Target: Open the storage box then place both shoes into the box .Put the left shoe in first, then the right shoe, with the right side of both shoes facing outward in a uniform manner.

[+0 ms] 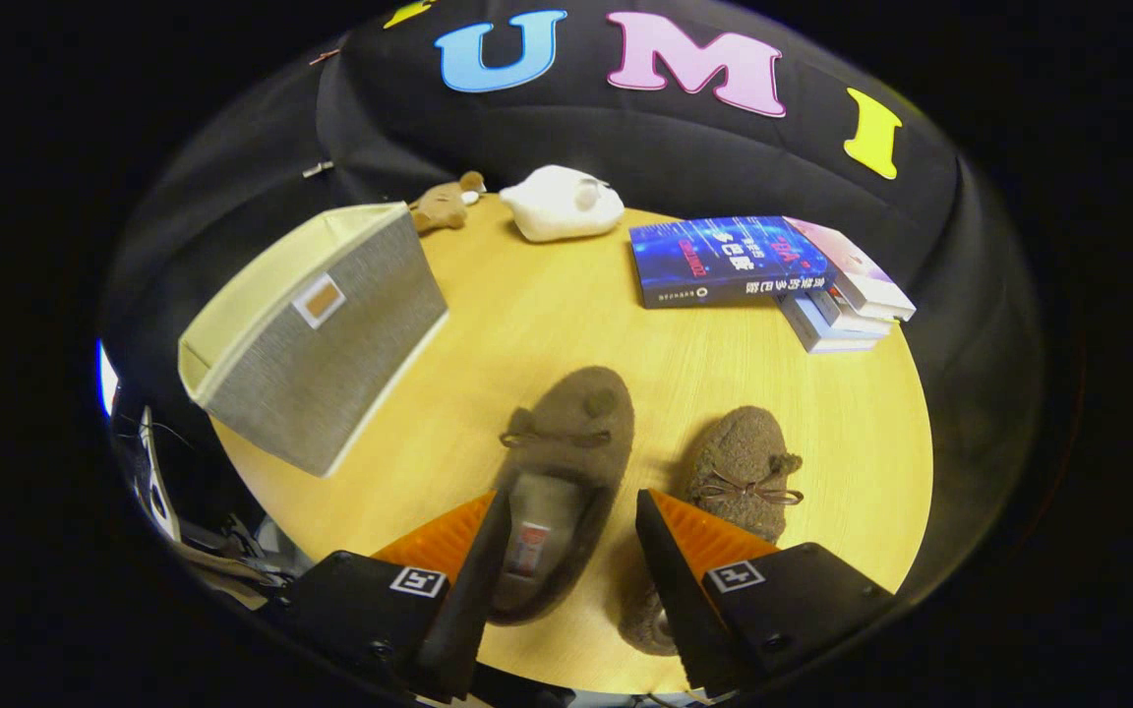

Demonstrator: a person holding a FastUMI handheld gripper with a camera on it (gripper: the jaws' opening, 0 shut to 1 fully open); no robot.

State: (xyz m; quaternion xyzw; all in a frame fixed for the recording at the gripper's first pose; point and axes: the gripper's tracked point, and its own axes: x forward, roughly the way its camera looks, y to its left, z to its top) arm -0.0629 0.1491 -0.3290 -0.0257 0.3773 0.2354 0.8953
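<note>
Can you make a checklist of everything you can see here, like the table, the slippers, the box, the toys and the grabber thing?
Surface: round wooden table, bare in the middle.
Job's things: storage box stands beyond the fingers to one side; left shoe lies between the jaws, blurred; right shoe lies beside it.
Clutter: teddy bear and white plush toy at the far edge; stack of books opposite the box.
Grippers: gripper open, jaws either side of the left shoe; contact cannot be told.
Cables: thin wires off the table below the box.
Surroundings: black cloth wall.
</note>
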